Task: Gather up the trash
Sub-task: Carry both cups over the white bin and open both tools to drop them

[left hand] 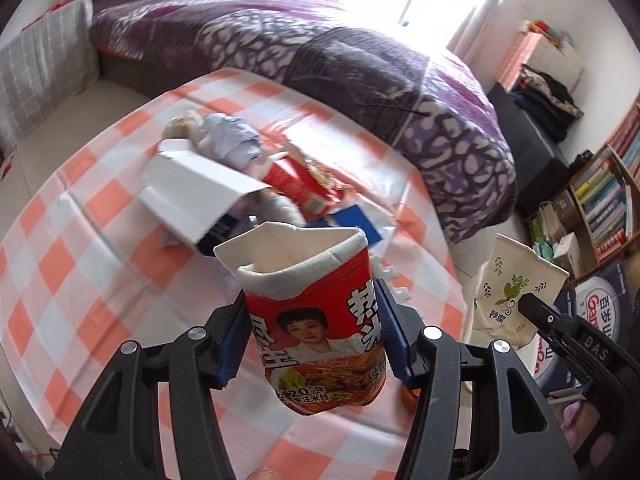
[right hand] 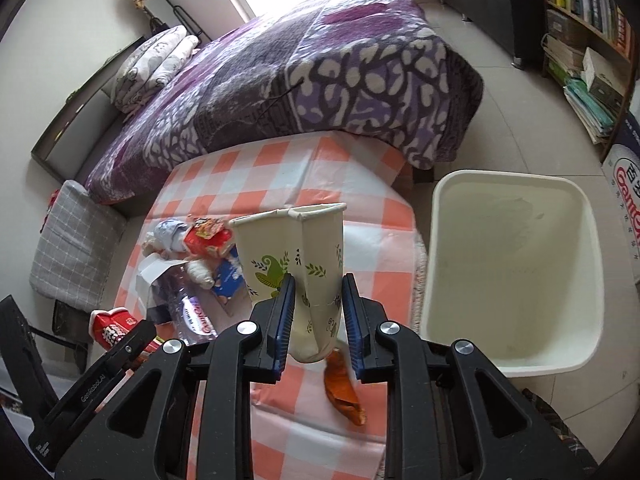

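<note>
Step, as judged: carry-to-bin, both loads lifted off checked table (right hand: 372,240).
Left gripper (left hand: 314,344) pitched down, clamped on red noodle cup (left hand: 316,320), held above table.
Right gripper (right hand: 316,320) pitched down, pinching crushed paper cup (right hand: 296,256).
Next: swing right over white bin (right hand: 516,368), release.

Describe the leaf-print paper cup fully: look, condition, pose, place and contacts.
The paper cup is white with green leaf prints and a rolled rim. It is crushed flat, creased down the middle, and stands rim-up. The right gripper pinches its lower half between blue pads, holding it above the checked tablecloth, left of the empty white bin.
</note>
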`<action>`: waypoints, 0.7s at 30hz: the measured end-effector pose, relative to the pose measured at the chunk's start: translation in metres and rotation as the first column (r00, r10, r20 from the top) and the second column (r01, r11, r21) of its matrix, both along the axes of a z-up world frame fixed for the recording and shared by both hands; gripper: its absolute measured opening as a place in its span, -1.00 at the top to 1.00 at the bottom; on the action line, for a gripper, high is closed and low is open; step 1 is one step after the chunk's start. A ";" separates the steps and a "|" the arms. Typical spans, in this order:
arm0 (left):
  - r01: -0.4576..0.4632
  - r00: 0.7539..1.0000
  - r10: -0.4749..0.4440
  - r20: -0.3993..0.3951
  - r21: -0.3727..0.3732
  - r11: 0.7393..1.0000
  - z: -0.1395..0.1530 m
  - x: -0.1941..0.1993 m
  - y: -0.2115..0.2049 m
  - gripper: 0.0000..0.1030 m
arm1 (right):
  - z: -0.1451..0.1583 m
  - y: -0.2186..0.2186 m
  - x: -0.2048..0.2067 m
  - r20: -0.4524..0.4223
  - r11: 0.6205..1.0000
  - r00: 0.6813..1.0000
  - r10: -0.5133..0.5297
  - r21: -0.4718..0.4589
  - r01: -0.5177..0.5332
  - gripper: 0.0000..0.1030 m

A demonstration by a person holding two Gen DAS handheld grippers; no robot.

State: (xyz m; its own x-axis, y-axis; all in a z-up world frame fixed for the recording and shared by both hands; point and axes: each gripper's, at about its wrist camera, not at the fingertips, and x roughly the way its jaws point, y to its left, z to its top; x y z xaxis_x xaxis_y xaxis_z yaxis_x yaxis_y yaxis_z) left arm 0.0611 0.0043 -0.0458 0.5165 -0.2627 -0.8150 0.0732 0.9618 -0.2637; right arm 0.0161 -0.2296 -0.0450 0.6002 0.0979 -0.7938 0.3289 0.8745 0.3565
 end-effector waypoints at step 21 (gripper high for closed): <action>0.414 0.910 -0.415 0.002 0.059 0.908 -0.011 -0.041 -0.218 -0.15 | 0.018 -0.181 -0.077 -0.040 0.868 0.868 -0.494 0.040 0.496 -0.70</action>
State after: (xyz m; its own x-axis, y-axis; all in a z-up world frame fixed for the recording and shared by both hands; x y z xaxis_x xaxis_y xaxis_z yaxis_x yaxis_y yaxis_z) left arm 0.0204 -0.2140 -0.0570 0.3828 -0.4098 -0.8280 0.4719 0.8572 -0.2061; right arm -0.0609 -0.4110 -0.0271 0.5578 -0.1689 -0.8126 0.7245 0.5768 0.3774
